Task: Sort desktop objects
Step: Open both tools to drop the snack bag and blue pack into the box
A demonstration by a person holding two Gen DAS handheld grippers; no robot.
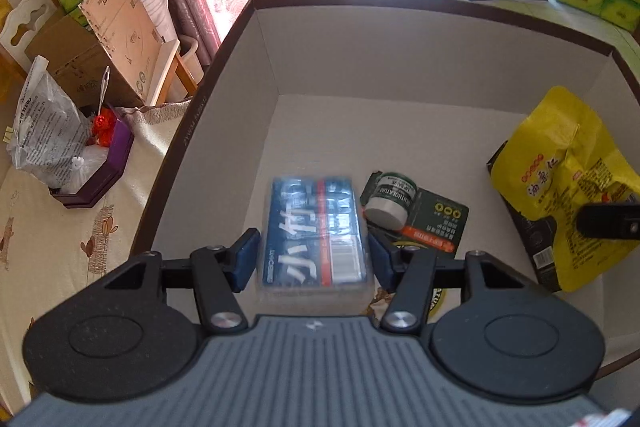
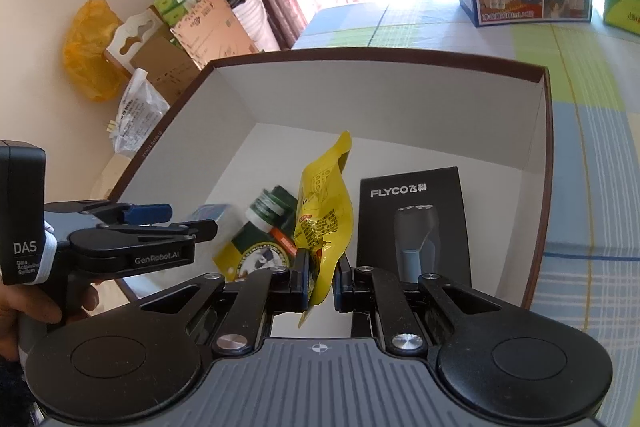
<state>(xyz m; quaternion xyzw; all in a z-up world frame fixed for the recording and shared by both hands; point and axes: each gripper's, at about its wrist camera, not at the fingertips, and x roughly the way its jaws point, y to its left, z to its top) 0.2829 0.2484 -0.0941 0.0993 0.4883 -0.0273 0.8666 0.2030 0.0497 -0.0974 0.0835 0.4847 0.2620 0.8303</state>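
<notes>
Left gripper [image 1: 311, 259] jaws wide apart, straddling blue packet [image 1: 314, 233] in box [image 1: 400, 75]. Right gripper [image 2: 322, 283] jaws slightly apart around yellow bag [image 2: 324, 223]; contact unclear, shaver box [image 2: 414, 223] at 1 o'clock.

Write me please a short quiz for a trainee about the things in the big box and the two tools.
1. True or false: the left tool is open over the blue plastic-wrapped pack.
2. Which lies between the fingers of the right tool: A the yellow plastic snack pouch, B the black cardboard shaver box, C the small green-labelled jar?
3. What colour is the rim of the large white-walled cardboard box?
Key: 1 true; 2 A; 3 dark brown.
</notes>
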